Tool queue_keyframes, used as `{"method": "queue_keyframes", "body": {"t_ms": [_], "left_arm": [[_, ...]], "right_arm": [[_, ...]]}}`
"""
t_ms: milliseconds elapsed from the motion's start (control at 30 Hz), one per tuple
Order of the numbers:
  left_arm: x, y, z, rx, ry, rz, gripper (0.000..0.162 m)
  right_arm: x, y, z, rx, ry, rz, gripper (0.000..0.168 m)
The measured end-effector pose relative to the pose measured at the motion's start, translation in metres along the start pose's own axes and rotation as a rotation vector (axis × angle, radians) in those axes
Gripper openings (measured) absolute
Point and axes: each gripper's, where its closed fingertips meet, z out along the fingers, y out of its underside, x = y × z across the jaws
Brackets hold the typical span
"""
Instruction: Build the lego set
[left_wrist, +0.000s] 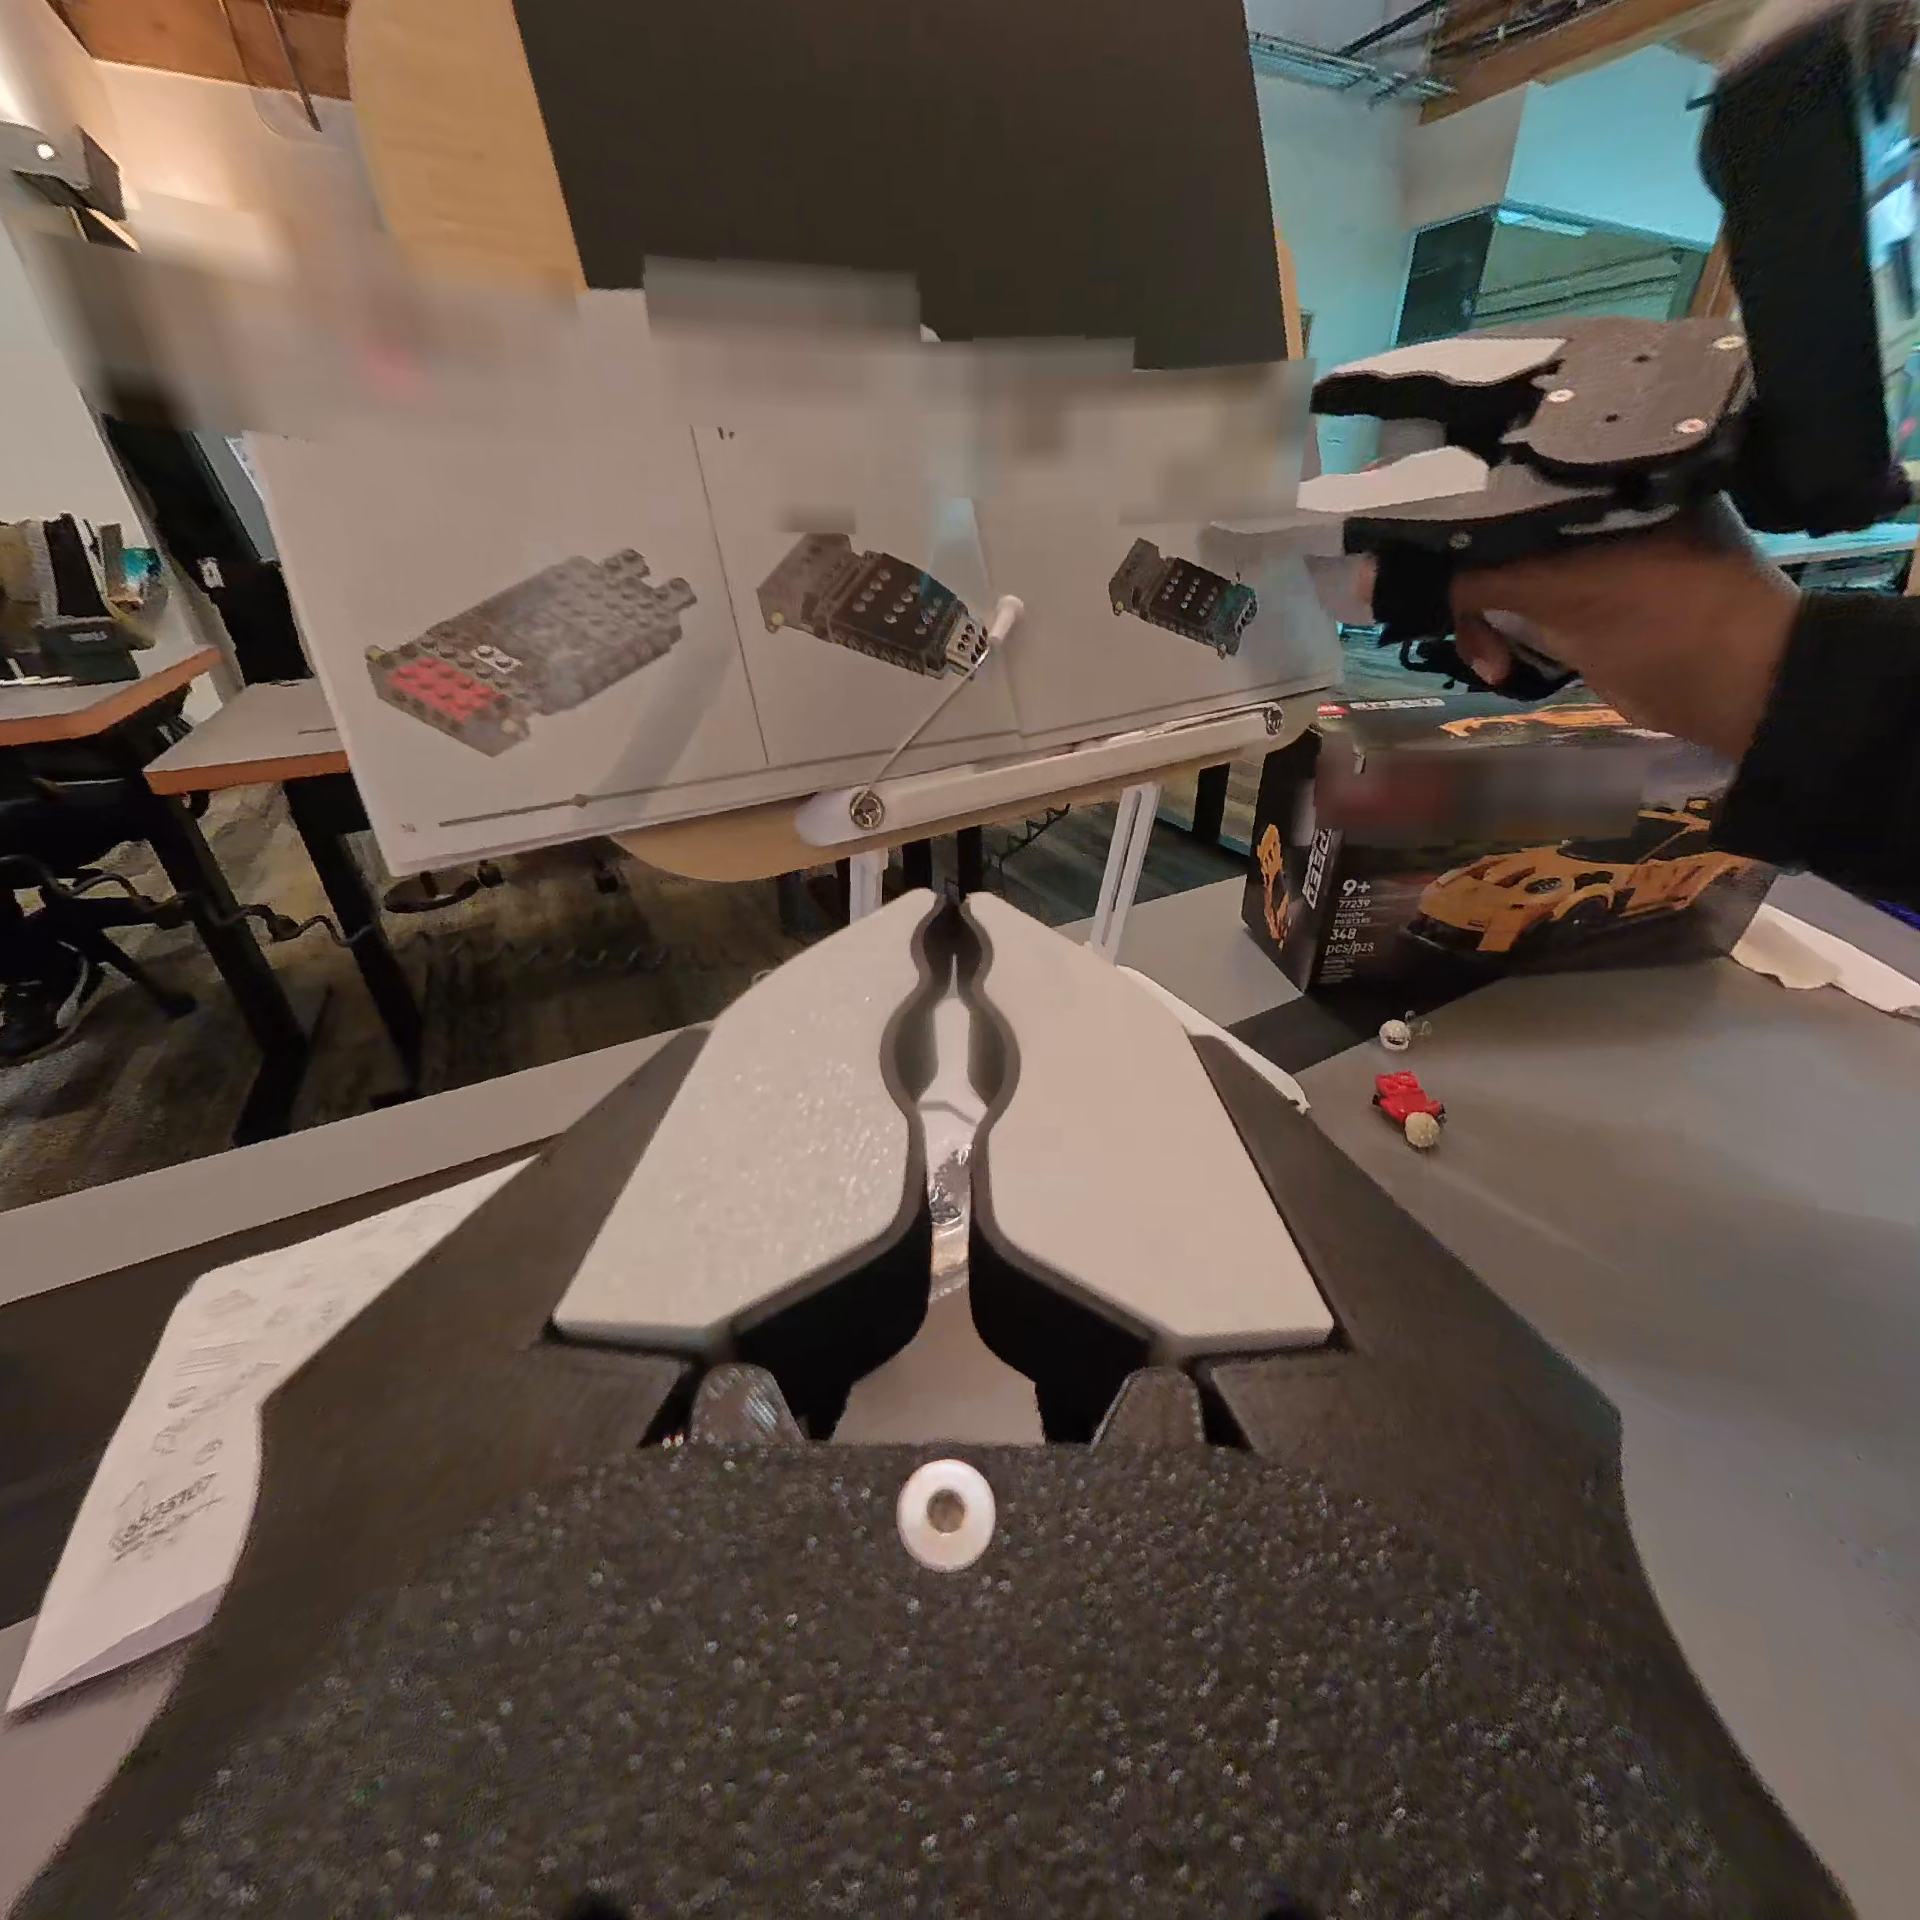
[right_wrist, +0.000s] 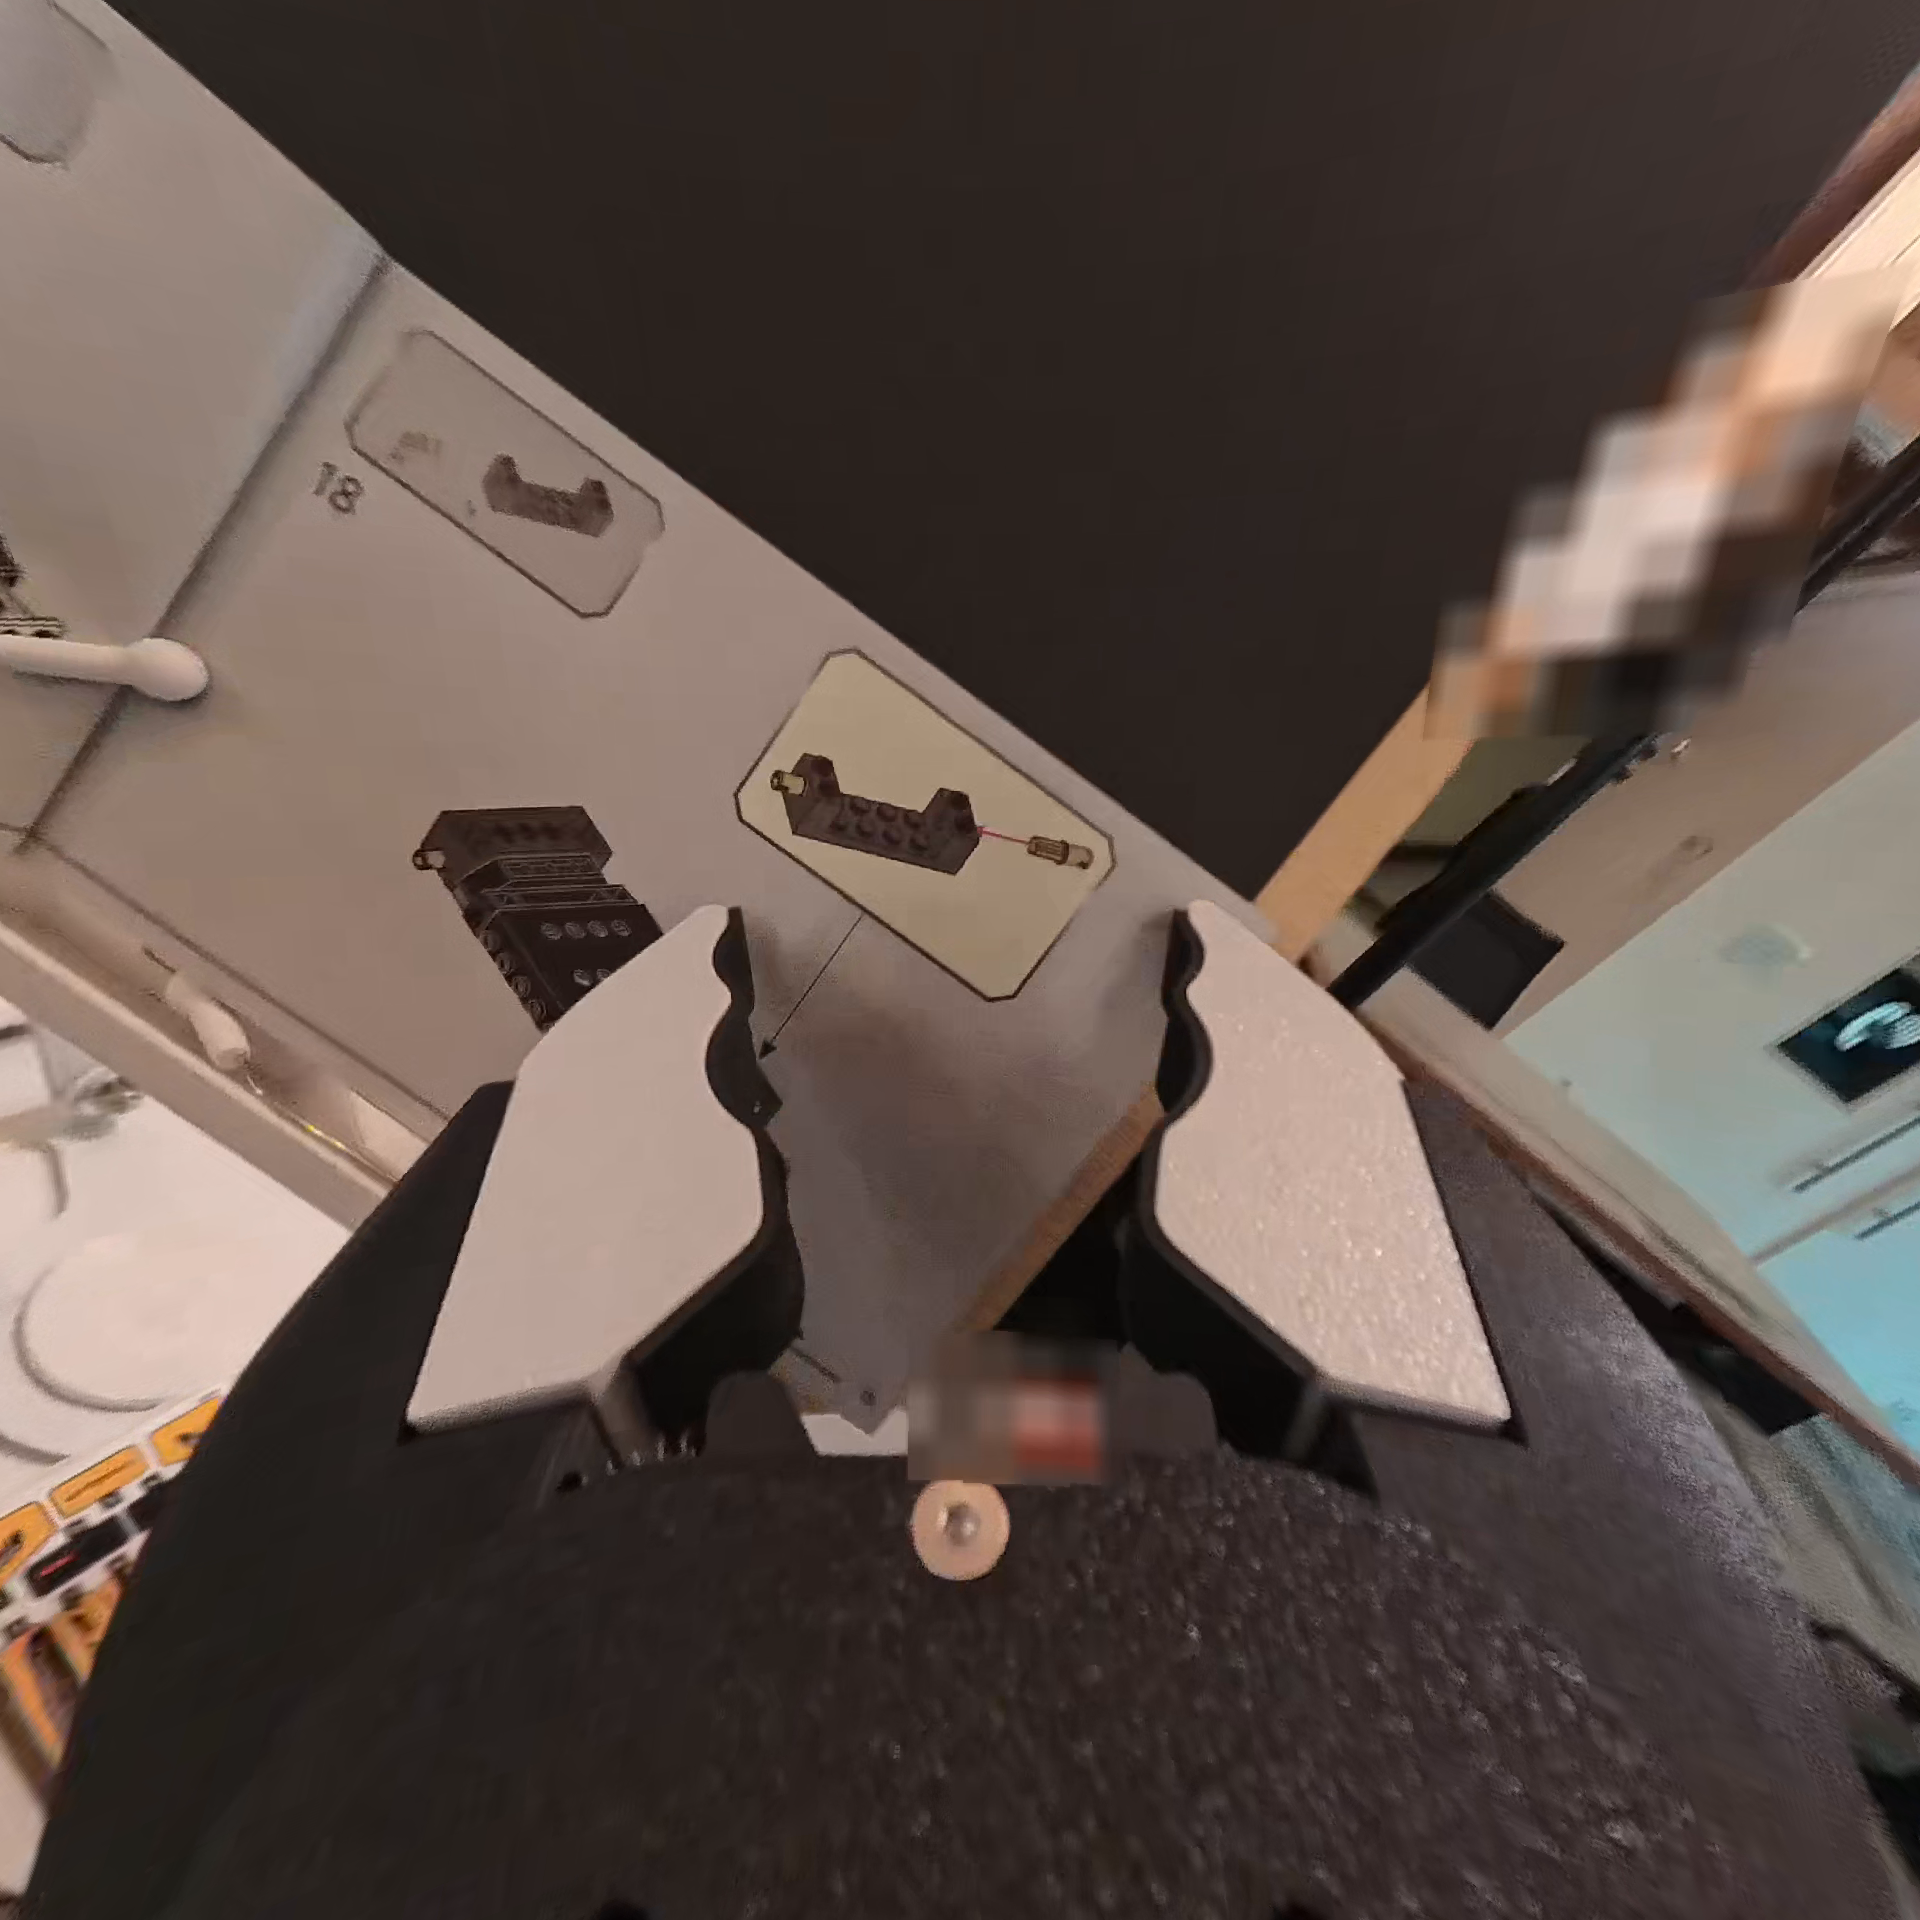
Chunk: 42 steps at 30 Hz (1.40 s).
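My left tongs (left_wrist: 951, 925) are pressed together with the tips meeting; something small and shiny shows in the slit between them lower down, but I cannot tell what it is or whether it is gripped. They hover over the grey table (left_wrist: 1621, 1299), aimed at the booklet (left_wrist: 644, 582) propped open on a stand (left_wrist: 1039, 774).

My right tongs (right_wrist: 961, 920) are spread wide and pinch nothing. They are raised in the air up close to the right page of the booklet (right_wrist: 582, 790); from the left wrist I see them (left_wrist: 1320, 462) near its upper right corner, a hand (left_wrist: 1600, 655) on the grip.

A small red piece (left_wrist: 1405, 1093) with a pale round end lies on the table to the right of my left tongs, and a tiny pale bit (left_wrist: 1394, 1031) sits just beyond it. Past those stands the set's box (left_wrist: 1475, 883). A folded white sheet (left_wrist: 156, 1455) lies on the table to the left.
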Motion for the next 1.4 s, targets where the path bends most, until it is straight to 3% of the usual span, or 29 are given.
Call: {"method": "queue_keyframes", "body": {"t_ms": [167,400,467,533,567,667,767,1200,1400], "left_arm": [[0.003,0.006,0.002,-0.011,0.020,-0.008,0.000],[0.019,0.013,0.005,-0.029,0.069,0.016,0.000],[0.022,0.014,0.006,-0.033,0.076,0.022,0.000],[0.023,0.016,0.006,-0.038,0.080,0.023,0.000],[0.023,0.017,0.006,-0.040,0.081,0.022,0.000],[0.022,0.018,0.006,-0.042,0.080,0.014,0.000],[0.024,0.019,0.006,-0.045,0.086,0.018,0.000],[0.040,0.024,0.007,-0.059,0.131,0.038,0.000],[0.049,0.017,0.008,-0.068,0.135,0.060,0.000]], "right_arm": [[-0.001,0.005,0.008,0.016,0.012,0.046,0.073],[-0.013,0.007,0.008,0.055,-0.002,0.083,0.042],[-0.015,0.007,0.006,0.051,-0.020,0.078,0.022],[-0.012,0.007,0.004,0.045,-0.008,0.064,0.018],[-0.006,0.005,0.002,0.055,0.013,0.062,0.025],[0.011,-0.001,0.004,0.077,0.042,0.082,0.068],[0.009,0.006,0.012,0.048,0.005,0.073,0.072],[-0.005,0.011,0.011,0.054,-0.054,0.081,0.003],[-0.010,0.002,-0.002,0.091,-0.012,0.029,0.000]]}}
